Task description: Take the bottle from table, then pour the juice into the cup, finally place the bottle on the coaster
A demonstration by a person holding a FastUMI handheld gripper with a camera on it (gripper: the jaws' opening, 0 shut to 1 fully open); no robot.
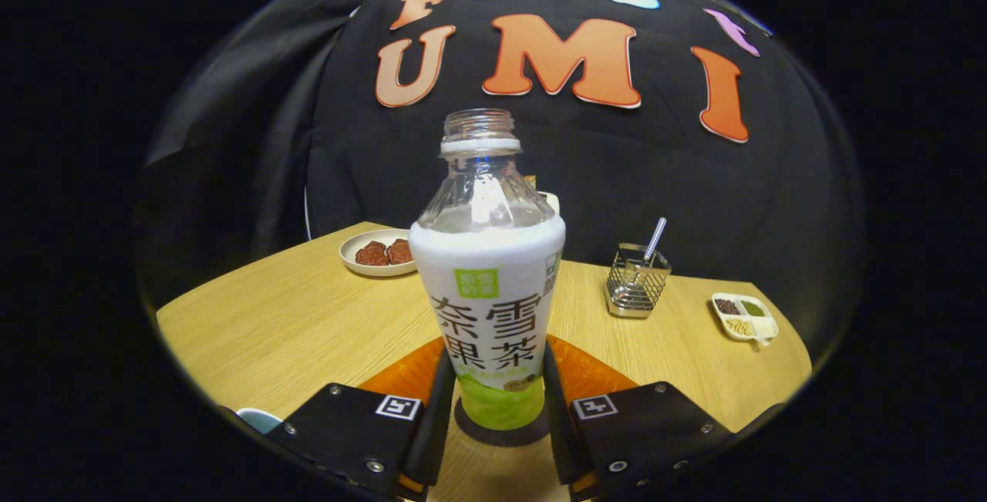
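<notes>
Bottle [487, 286], uncapped and upright on the dark coaster [501, 431] on the counter [293, 317], pinched low by the tool [493, 402]; light, thin-walled, sleeve likely slick, so grip mid-body, gently.

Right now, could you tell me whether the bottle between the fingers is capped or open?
Open: the bottle stands upright between the gripper fingers, its threaded neck bare, with no cap on.
</notes>
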